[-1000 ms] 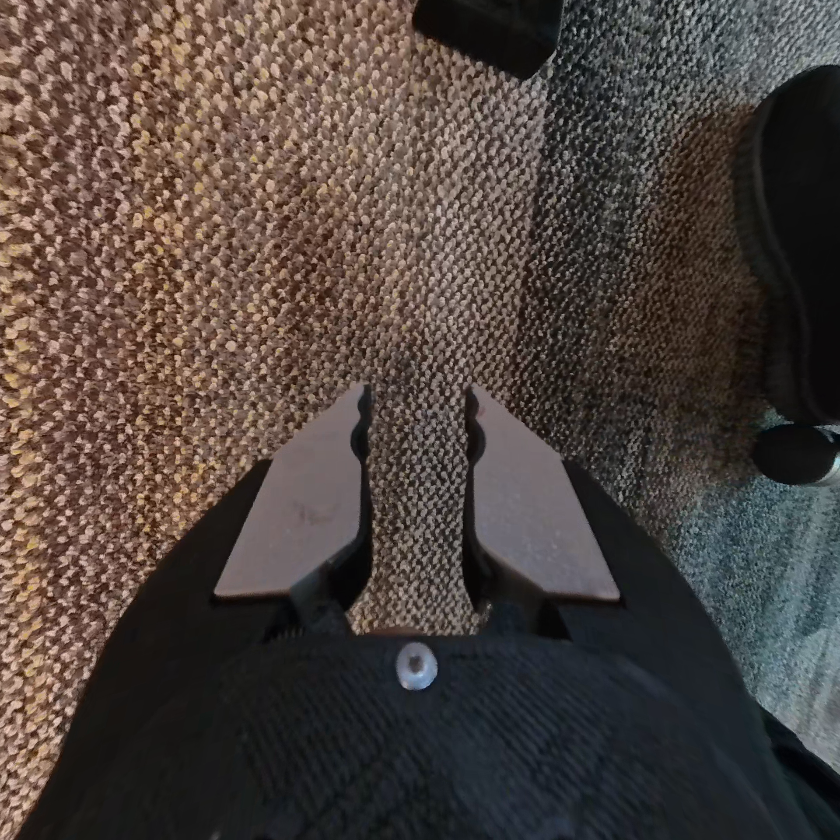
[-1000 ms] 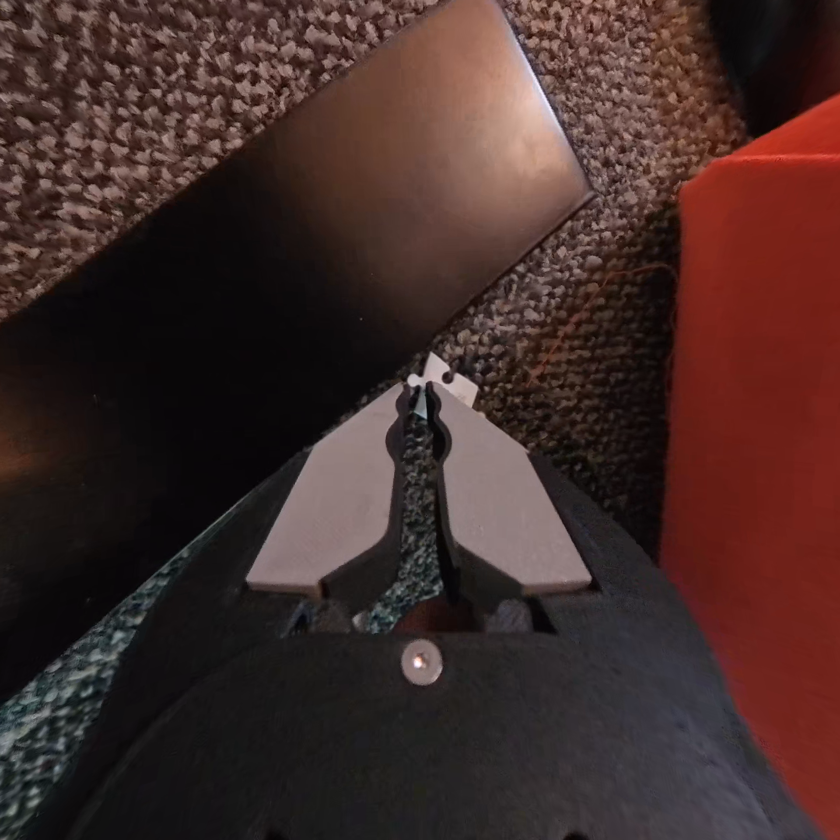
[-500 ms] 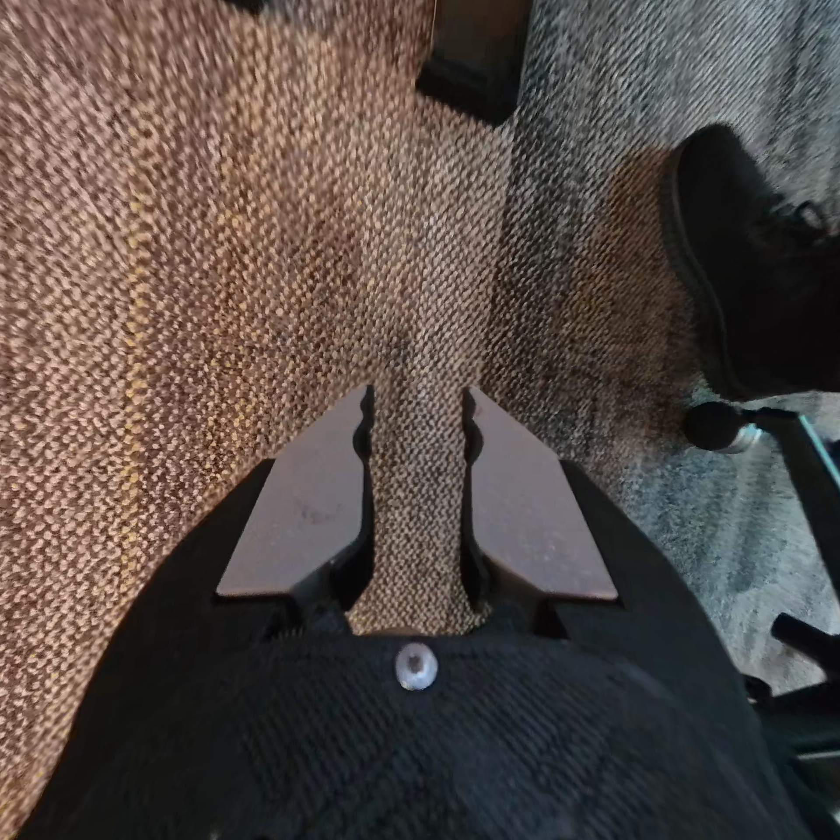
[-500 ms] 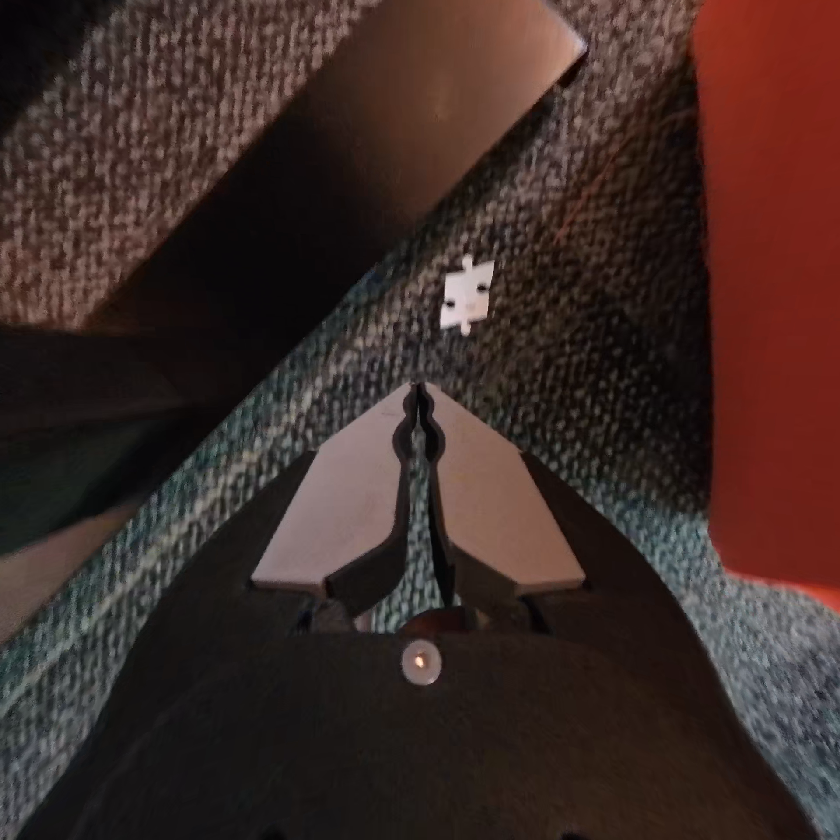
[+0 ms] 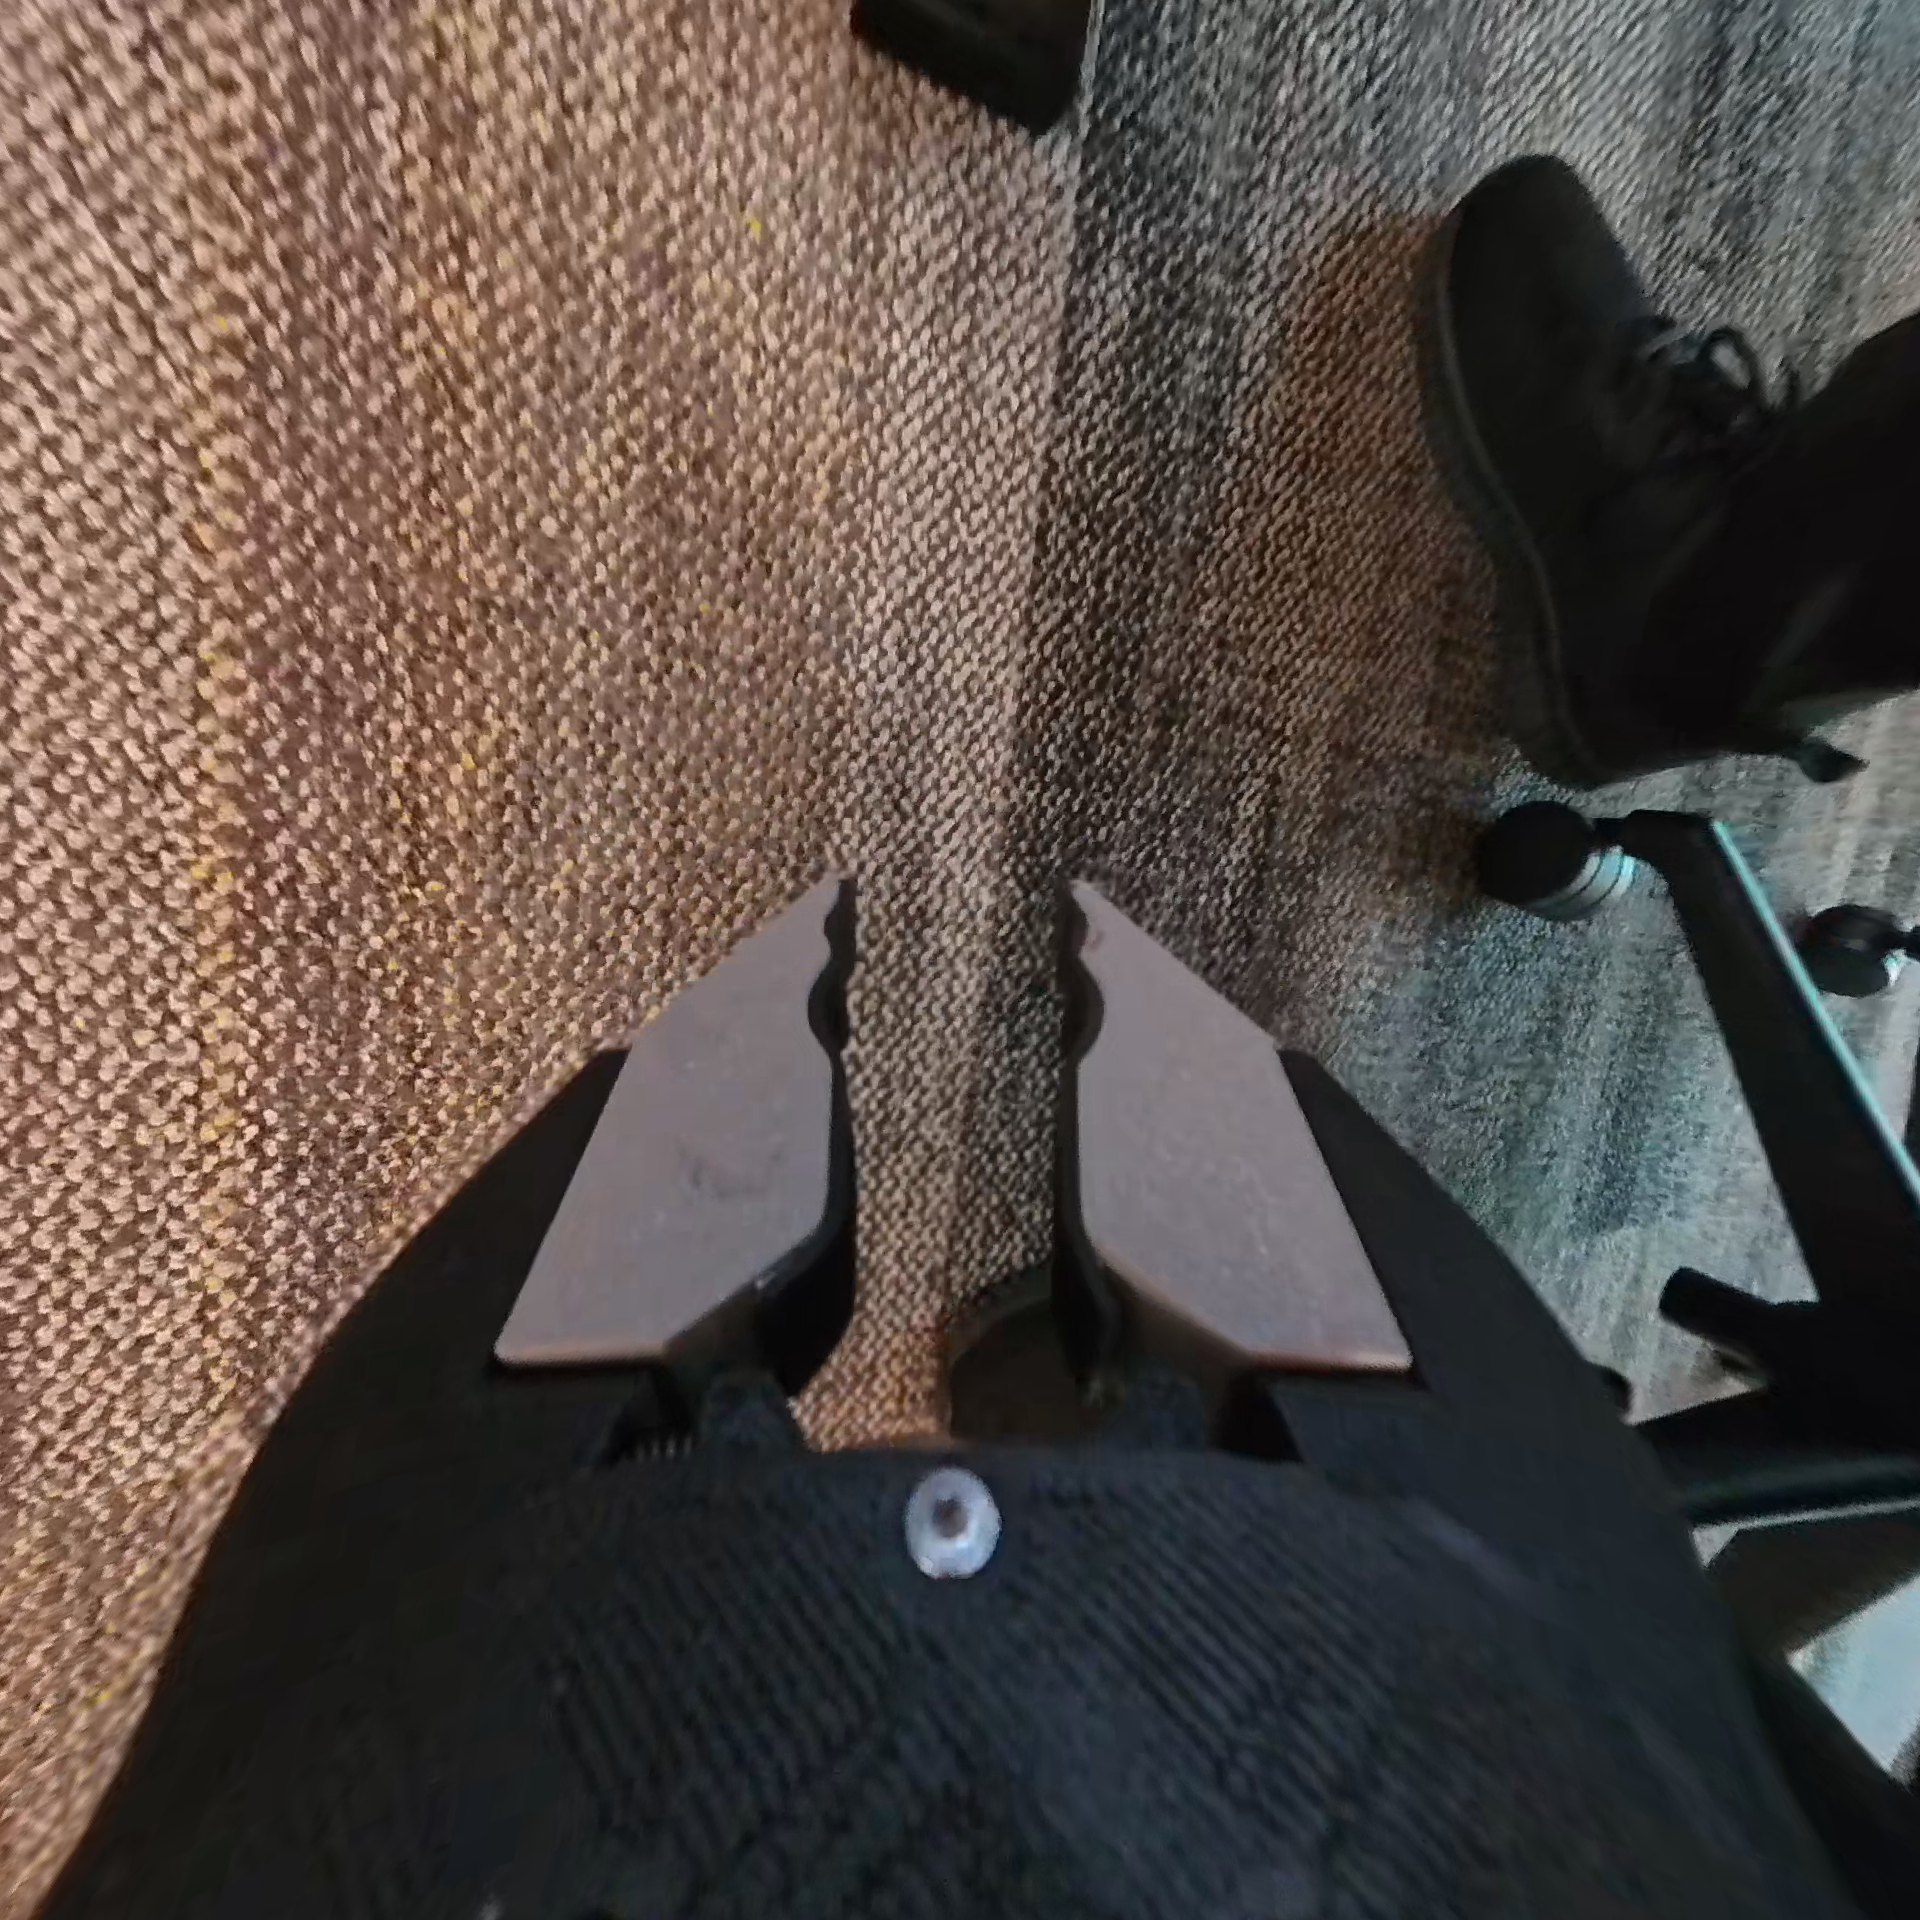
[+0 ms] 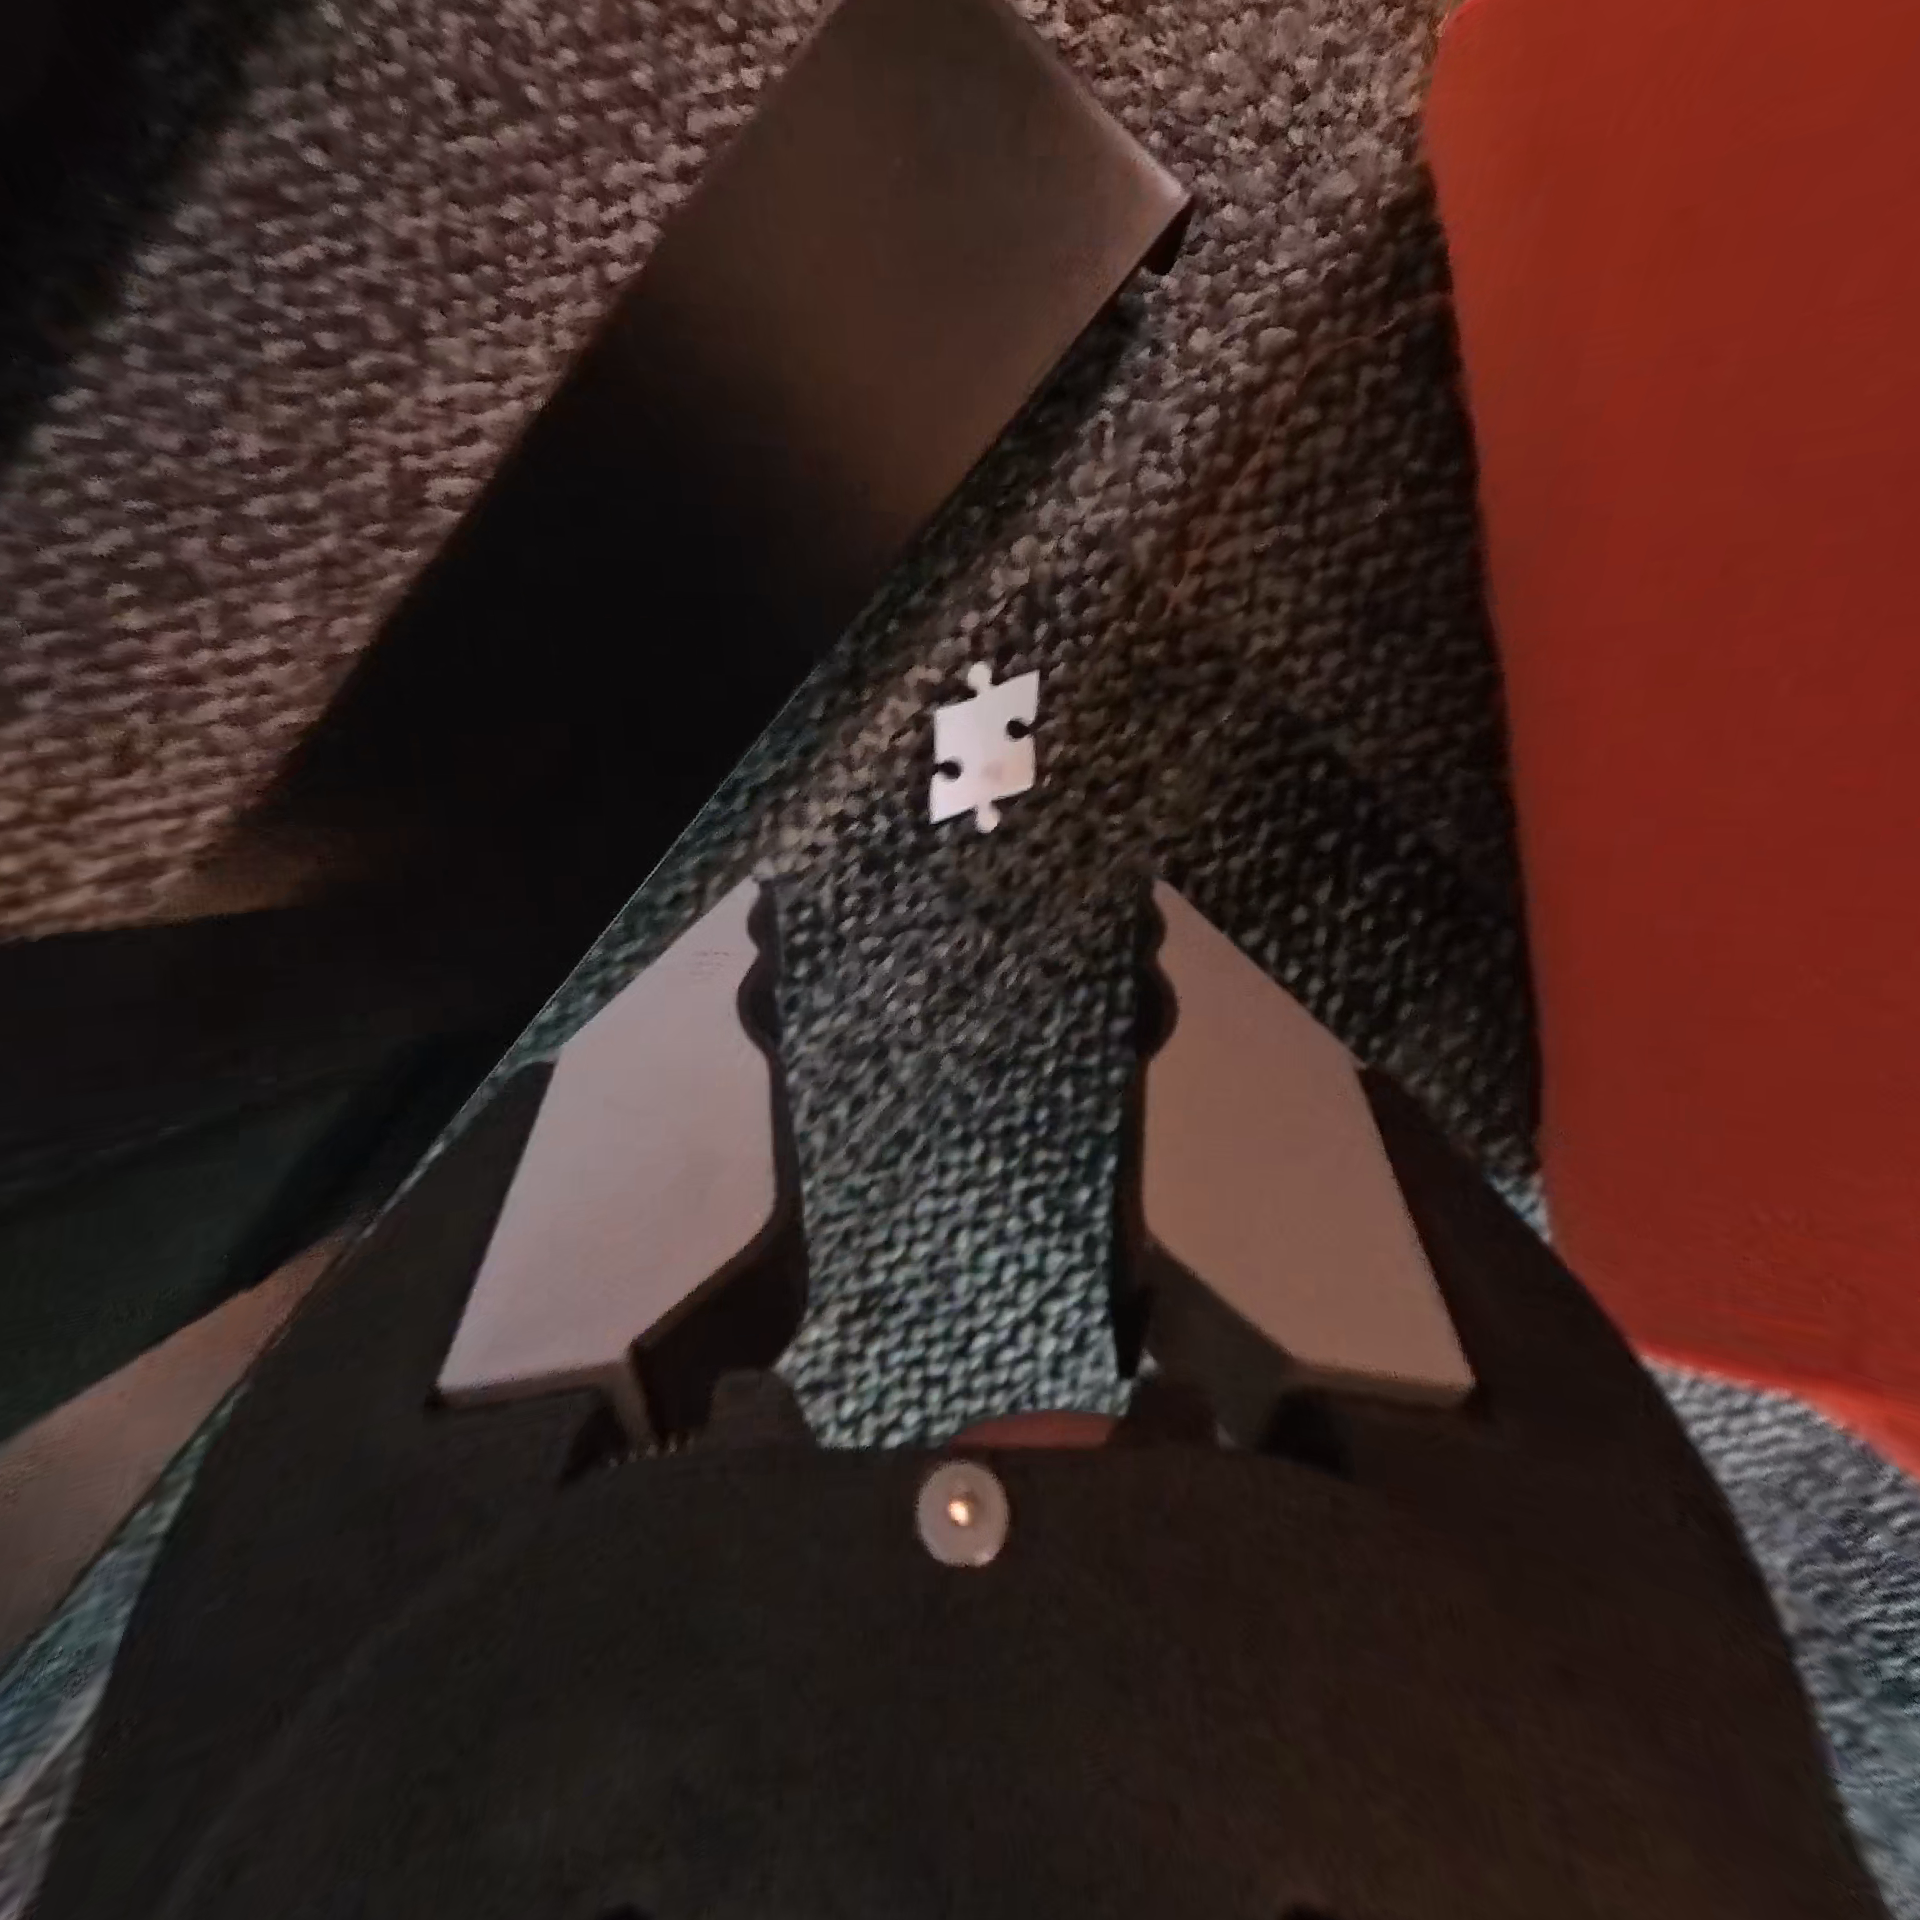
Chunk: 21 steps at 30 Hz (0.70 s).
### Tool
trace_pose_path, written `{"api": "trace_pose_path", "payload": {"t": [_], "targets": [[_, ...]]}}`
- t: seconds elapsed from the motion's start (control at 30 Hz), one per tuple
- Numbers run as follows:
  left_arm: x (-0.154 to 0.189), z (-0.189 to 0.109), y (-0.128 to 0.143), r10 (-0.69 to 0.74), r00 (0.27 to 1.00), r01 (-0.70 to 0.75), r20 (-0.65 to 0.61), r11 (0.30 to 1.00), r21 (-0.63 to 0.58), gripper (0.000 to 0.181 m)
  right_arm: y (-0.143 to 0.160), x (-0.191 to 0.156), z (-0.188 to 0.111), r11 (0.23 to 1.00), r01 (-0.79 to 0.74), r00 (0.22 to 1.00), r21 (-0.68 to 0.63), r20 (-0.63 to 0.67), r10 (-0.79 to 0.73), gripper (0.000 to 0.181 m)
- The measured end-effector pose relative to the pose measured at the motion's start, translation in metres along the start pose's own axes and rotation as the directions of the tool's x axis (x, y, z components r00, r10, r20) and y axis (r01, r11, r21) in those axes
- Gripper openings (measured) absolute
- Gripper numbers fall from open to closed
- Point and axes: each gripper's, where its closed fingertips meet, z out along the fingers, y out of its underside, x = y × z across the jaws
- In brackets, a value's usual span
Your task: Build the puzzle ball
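Puzzle piece point(image 6: 985, 756), small, white and flat, lay alone on the dark speckled carpet point(image 6: 935, 1143), just ahead of the right gripper point(image 6: 957, 902) and in line with the gap between its fingers. That gripper's grey fingers point(image 6: 644, 1143) stood wide apart with nothing between them, and were apart from the piece, probably set wide to straddle it for a pickup from the floor. A dark flat panel point(image 6: 831, 364) slanted across the carpet to the piece's left, and an orange surface point(image 6: 1704, 623) rose near it on the right (what either belongs to could not be told), leaving a narrow lane for the approach.

The left gripper point(image 5: 958, 902) pointed down at brown carpet, its fingers moderately parted and empty, likely waiting its turn. A black shoe point(image 5: 1579, 468) and dark chair legs point(image 5: 1787, 1091) stood off to its right. No assembled ball showed in either view, so the build seemed stalled on retrieving this piece.
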Motion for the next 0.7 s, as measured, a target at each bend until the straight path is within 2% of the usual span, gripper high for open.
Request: {"api": "trace_pose_path", "payload": {"t": [0.13, 0.27, 0.3, 0.33, 0.37, 0.47, 0.57, 0.7], "targets": [[-0.011, 0.011, 0.007, 0.027, 0.999, -0.026, 0.018, 0.998, -0.053, 0.036, -0.024, 0.009, 0.029, 0.998, 0.063, 0.997, -0.019, -0.051, -0.064, 0.061], [-0.022, 0.018, -0.003, -0.038, 0.999, 0.038, 0.002, 0.997, -0.060, 0.036, -0.015, 0.015, 0.061, 0.987, 0.080, 0.991, -0.141, -0.091, -0.094, 0.056], [-0.023, 0.018, -0.007, -0.049, 0.999, 0.049, -0.003, 0.997, -0.061, 0.036, -0.011, 0.012, 0.065, 0.985, 0.079, 0.993, -0.155, -0.070, -0.091, 0.052], [-0.023, 0.018, -0.011, -0.054, 0.998, 0.054, -0.008, 0.997, -0.062, 0.036, -0.012, 0.008, 0.067, 0.988, 0.072, 0.996, -0.139, -0.037, -0.078, 0.029], [-0.023, 0.016, -0.016, -0.053, 0.999, 0.053, -0.010, 0.997, -0.058, 0.036, -0.011, 0.006, 0.068, 0.990, 0.063, 0.998, -0.129, -0.021, -0.066, 0.022], [-0.017, 0.009, -0.027, -0.025, 1.000, 0.025, -0.008, 0.999, -0.036, 0.035, -0.005, 0.005, 0.065, 0.993, -0.023, 1.000, -0.114, -0.001, 0.023, 0.022], [-0.010, -0.005, -0.029, 0.008, 1.000, -0.008, -0.001, 0.998, -0.055, 0.033, 0.009, 0.003, 0.055, 0.988, 0.026, 0.999, -0.151, -0.026, -0.030, 0.022], [-0.003, -0.052, -0.047, -0.008, 0.999, 0.009, 0.032, 0.999, -0.042, 0.028, 0.025, -0.010, 0.027, 0.993, 0.000, 1.000, -0.115, 0.028, 0.003, 0.022]]}}
